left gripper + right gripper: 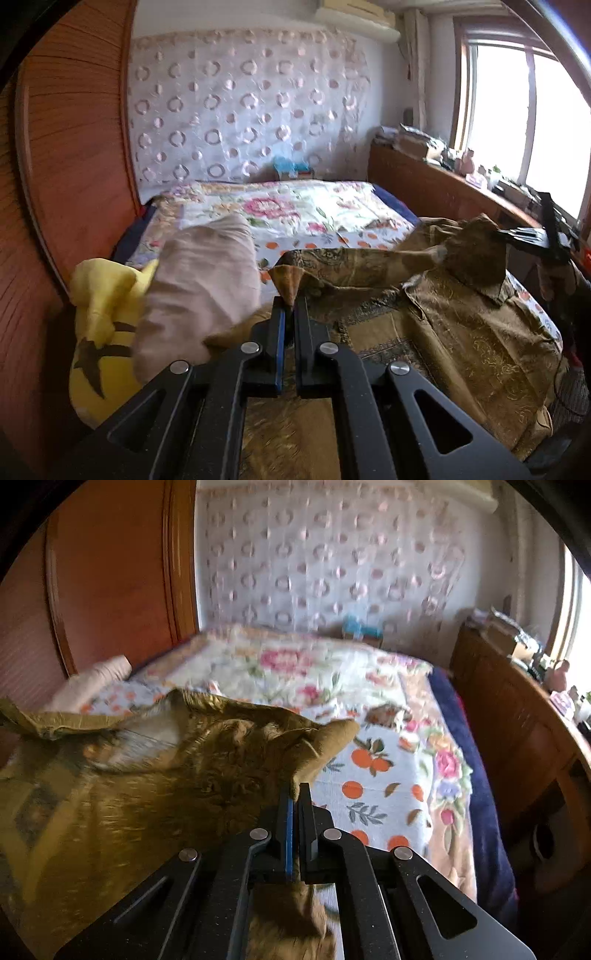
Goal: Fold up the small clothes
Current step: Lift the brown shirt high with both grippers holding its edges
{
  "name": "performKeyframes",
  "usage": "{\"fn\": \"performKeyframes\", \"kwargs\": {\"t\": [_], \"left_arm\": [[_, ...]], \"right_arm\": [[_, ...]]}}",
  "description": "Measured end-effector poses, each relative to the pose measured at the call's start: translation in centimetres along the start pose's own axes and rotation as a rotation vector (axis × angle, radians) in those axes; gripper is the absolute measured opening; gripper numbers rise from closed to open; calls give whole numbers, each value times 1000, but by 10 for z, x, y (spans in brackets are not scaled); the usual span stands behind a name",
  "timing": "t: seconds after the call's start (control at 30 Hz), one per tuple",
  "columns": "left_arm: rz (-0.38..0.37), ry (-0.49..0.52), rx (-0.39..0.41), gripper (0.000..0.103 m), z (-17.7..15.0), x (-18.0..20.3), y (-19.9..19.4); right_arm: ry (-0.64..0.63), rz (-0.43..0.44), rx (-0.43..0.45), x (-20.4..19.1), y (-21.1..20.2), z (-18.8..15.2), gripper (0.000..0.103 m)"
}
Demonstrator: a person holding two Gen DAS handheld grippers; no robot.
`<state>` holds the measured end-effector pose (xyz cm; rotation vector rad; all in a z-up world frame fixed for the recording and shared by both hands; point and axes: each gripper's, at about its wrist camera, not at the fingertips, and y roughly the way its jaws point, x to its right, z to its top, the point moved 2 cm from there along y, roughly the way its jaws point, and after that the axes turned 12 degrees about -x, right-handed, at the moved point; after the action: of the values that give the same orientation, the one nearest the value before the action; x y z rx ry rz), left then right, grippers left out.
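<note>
Centrally, in the left wrist view, the left gripper [290, 304] has its jaws clamped on a pointed corner of the brown patterned shirt [461, 332], the fabric peak rising just above the fingertips. From there a raised edge of the cloth runs right to the right gripper [517, 236], seen small at the far right, where another bunched fold hangs. The rest of the shirt lies spread on the bed [303, 210], its collar near the right side.

In the right wrist view, the right gripper [295, 794] has its jaws pressed together on a fold of the shirt [147, 775]; cloth sticks up above the tips and also hangs below, between the gripper's arms. The garment bulks to the left, lifted and rumpled.

Beyond the grippers: a flowered bedspread [388, 775] with orange fruit prints, a pale rolled cloth [199, 288] and a yellow plush toy [103, 332] at left, a wooden headboard [74, 147], a ring-patterned curtain [240, 103], and a cluttered sill [443, 155] under a bright window [517, 118].
</note>
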<state>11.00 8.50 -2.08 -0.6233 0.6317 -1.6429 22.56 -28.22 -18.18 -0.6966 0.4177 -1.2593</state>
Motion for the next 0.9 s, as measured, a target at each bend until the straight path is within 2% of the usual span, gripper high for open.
{"fn": "performKeyframes", "kwargs": {"t": [0.17, 0.4, 0.5, 0.67, 0.8, 0.9], "left_arm": [[16, -28, 43, 5, -15, -12, -25], [29, -81, 67, 5, -56, -25, -53], [25, -113, 62, 5, -74, -30, -61], [32, -151, 33, 5, -103, -33, -69], [53, -127, 3, 5, -116, -27, -69], [76, -91, -21, 5, -118, -24, -66]], "right_arm": [[-11, -9, 62, -8, -47, -35, 2], [30, 20, 62, -20, -76, -97, 2], [62, 42, 37, -19, -86, -123, 2], [85, 77, -22, -19, -99, -144, 2], [85, 96, -83, -21, -105, -158, 2], [72, 59, -108, -20, -107, -159, 2]]}}
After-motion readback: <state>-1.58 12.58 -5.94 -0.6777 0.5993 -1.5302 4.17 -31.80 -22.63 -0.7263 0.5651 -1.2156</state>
